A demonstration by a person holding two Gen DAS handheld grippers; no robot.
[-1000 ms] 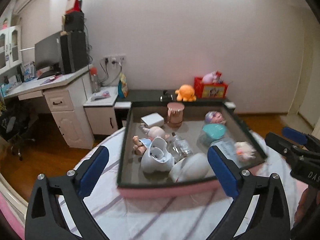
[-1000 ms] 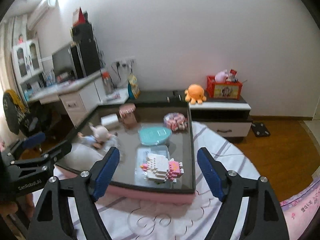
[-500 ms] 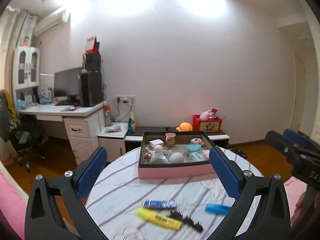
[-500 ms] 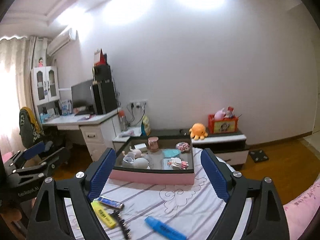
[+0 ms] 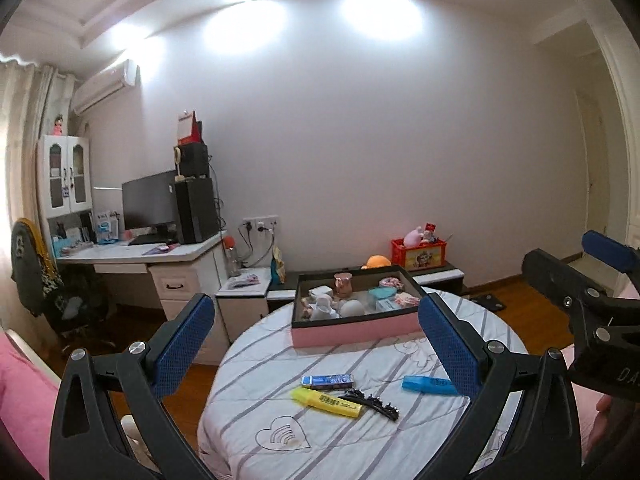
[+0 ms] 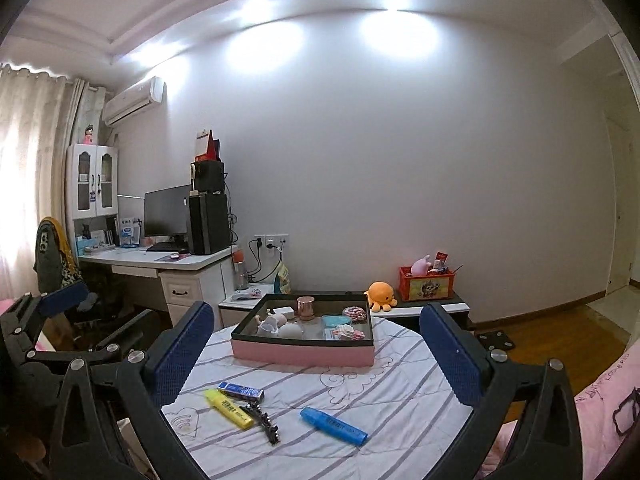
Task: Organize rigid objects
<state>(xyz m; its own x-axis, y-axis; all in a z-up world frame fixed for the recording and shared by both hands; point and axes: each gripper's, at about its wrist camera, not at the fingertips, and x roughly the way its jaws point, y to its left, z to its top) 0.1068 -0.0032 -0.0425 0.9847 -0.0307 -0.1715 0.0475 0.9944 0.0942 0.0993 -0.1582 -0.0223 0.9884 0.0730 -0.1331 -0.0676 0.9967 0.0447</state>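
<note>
The left tongs (image 5: 316, 344) and the right tongs (image 6: 316, 354) both stand wide apart, gripping nothing, held above the near edge of the round tabletop (image 5: 400, 440) with its grey-striped white cloth; the right tongs' body shows at the right edge of the left view, with the letters "DA" legible on it. At the far edge of the tabletop sits a pink tray (image 5: 354, 330) with a dark rim, holding a copper cup (image 5: 343, 284), a white heart-shaped holder (image 5: 322, 307), a teal lid (image 5: 381, 293) and other small items too small to tell; near the front edge lie a yellow highlighter (image 5: 326, 401), touching a black hair clip (image 5: 374, 400), a blue packet (image 5: 328, 380) just behind them, and a blue highlighter (image 5: 428, 384) apart toward the right edge; the printing on the highlighters and packet is too small to read. A heart outline is stitched into the cloth (image 5: 283, 434).
</note>
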